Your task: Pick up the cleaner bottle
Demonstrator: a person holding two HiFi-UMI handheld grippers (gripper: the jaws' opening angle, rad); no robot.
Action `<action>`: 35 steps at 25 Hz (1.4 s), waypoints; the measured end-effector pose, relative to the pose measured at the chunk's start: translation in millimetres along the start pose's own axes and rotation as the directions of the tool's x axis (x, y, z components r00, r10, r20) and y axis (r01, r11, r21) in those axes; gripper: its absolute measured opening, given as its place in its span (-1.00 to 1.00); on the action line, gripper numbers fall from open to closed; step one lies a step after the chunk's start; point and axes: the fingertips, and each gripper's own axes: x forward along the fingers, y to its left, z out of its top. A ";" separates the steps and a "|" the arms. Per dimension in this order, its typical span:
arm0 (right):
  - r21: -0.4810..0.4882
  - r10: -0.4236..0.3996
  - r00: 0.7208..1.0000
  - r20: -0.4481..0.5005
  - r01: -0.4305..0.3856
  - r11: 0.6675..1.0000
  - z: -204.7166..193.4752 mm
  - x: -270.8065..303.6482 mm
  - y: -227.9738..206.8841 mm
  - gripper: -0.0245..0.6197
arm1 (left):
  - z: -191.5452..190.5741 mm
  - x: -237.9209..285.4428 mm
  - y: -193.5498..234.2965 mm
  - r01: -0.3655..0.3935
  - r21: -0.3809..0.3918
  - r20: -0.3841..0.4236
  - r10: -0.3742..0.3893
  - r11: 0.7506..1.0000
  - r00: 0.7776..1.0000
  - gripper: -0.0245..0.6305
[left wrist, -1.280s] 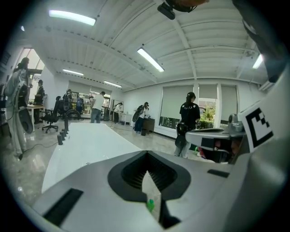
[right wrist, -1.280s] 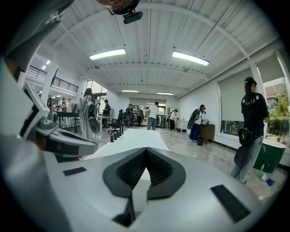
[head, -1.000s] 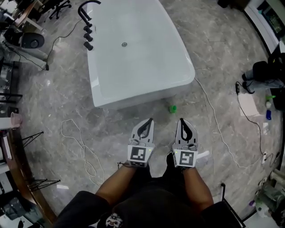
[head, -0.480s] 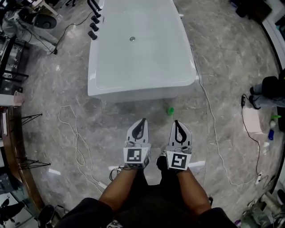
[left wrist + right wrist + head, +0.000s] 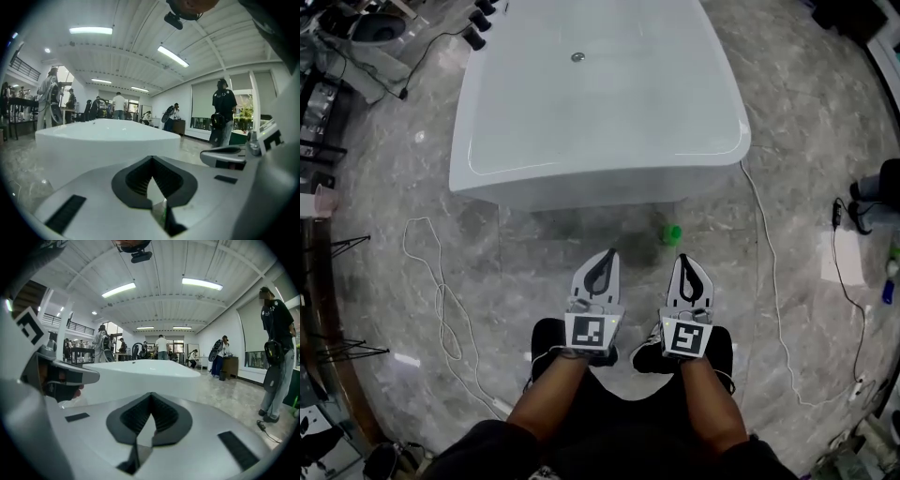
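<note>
A small green-topped bottle (image 5: 672,233) stands on the grey marble floor just in front of the white bathtub (image 5: 581,183). My right gripper (image 5: 685,260) hangs a short way behind the bottle, jaws shut and holding nothing. To its left, level with it, my left gripper (image 5: 608,254) has its jaws together and holds nothing. In the left gripper view the left gripper (image 5: 151,158) faces the bathtub (image 5: 108,136) wall. In the right gripper view the right gripper (image 5: 151,394) faces the bathtub (image 5: 140,373) too. I cannot make out the bottle in either gripper view.
A white cable (image 5: 441,300) loops over the floor at left; another cable (image 5: 769,272) runs down the right. Black tap fittings (image 5: 474,36) stand by the tub's far left corner. People stand in the room, one near right (image 5: 276,357). My shoes (image 5: 551,339) are below the grippers.
Both grippers have sunk towards the floor, side by side. The view has closed in on the tub, and the green bottle now lies just ahead of the right gripper.
</note>
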 end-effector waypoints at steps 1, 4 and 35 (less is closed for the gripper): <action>0.000 -0.006 1.000 -0.013 0.006 1.000 -25.3 7.4 0.9 -0.91 | -21.8 9.2 2.8 0.004 -0.002 0.001 -0.004 1.000 1.000 -0.91; 0.008 -0.033 0.999 -0.018 0.033 0.999 -84.5 27.9 2.7 -0.91 | -80.0 33.6 8.4 0.026 0.002 -0.007 -0.026 1.000 1.000 -0.91; 0.087 -0.146 0.952 -0.269 0.175 0.981 -427.3 126.2 -37.5 -0.06 | -247.6 115.3 20.5 0.063 -0.085 0.046 -0.059 0.994 0.997 -0.91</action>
